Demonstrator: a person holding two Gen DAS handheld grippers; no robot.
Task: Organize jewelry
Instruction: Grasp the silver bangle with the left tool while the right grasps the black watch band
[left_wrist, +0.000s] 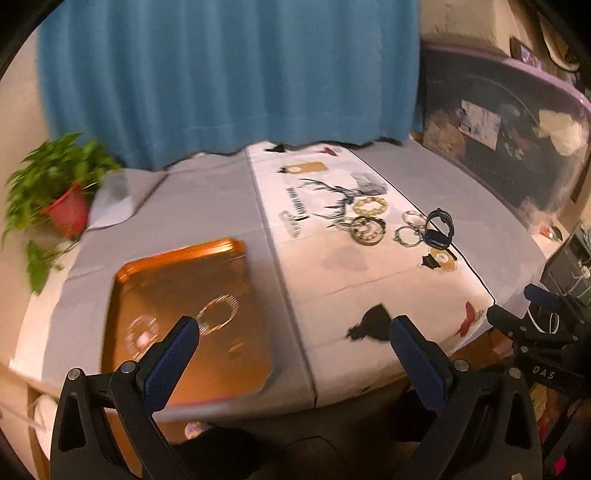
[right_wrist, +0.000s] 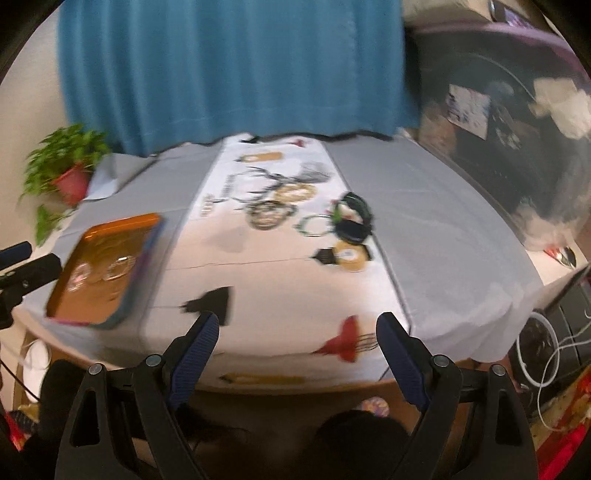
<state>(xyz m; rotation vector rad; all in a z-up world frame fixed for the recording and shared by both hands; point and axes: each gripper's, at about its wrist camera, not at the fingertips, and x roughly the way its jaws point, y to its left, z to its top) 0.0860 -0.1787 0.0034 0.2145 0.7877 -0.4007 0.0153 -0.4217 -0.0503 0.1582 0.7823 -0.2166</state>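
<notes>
Presently both tongs, left tongs and right tongs, stand wide and empty at the counter's near edge. The loose bracelets lie ahead, mid-counter, nearer the right tongs. The orange tray, holding two bracelets, sits under the left tongs. Only the left view resolves the black watch sharply.

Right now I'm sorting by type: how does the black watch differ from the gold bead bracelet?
The black watch is dark with a solid band and stands on edge; the gold bead bracelet is pale, made of separate beads, and lies flat. The watch sits nearer the runner's right edge. Both rest on the white runner, outside the orange tray.
</notes>
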